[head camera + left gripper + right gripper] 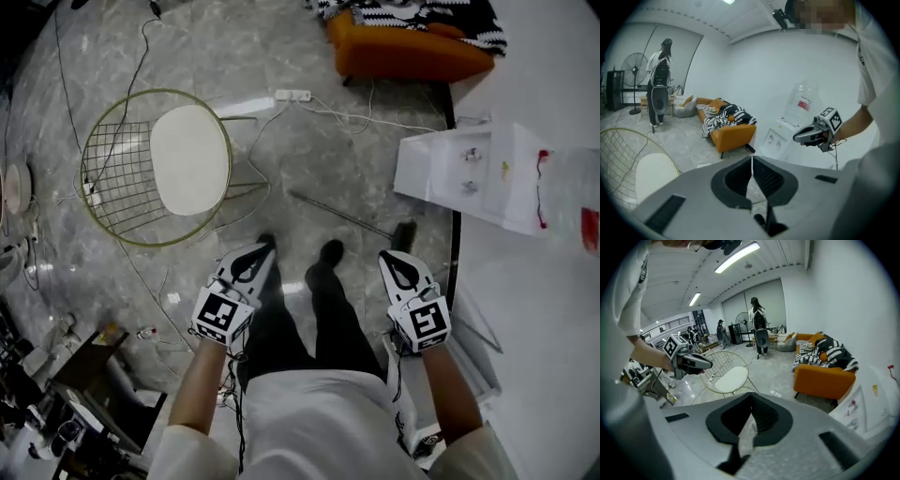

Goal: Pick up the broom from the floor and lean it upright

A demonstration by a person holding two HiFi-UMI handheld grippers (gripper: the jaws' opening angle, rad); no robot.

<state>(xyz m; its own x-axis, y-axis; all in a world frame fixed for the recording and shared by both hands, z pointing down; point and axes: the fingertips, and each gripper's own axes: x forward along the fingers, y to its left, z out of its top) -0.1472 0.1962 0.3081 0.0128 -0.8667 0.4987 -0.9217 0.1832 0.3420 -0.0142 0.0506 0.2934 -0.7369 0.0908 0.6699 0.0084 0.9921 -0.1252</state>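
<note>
The broom lies flat on the grey marble floor. Its thin dark handle [339, 216] runs from mid-floor toward the dark broom head [404, 234], which is beside the white cabinet base. In the head view my left gripper [265, 247] hangs over my left shoe, left of the handle. My right gripper [389, 256] hovers just short of the broom head and does not touch it. Both are shut with nothing between the pads, as the left gripper view [751, 158] and the right gripper view [751, 394] show. Each of those views also catches the other gripper in the air.
A wire chair with a white seat [187, 159] stands to the left. An orange sofa [403, 52] with a striped blanket is further off. A white water dispenser [469, 173] stands at the right. A power strip [292, 95] and cables cross the floor. Clutter lies at lower left.
</note>
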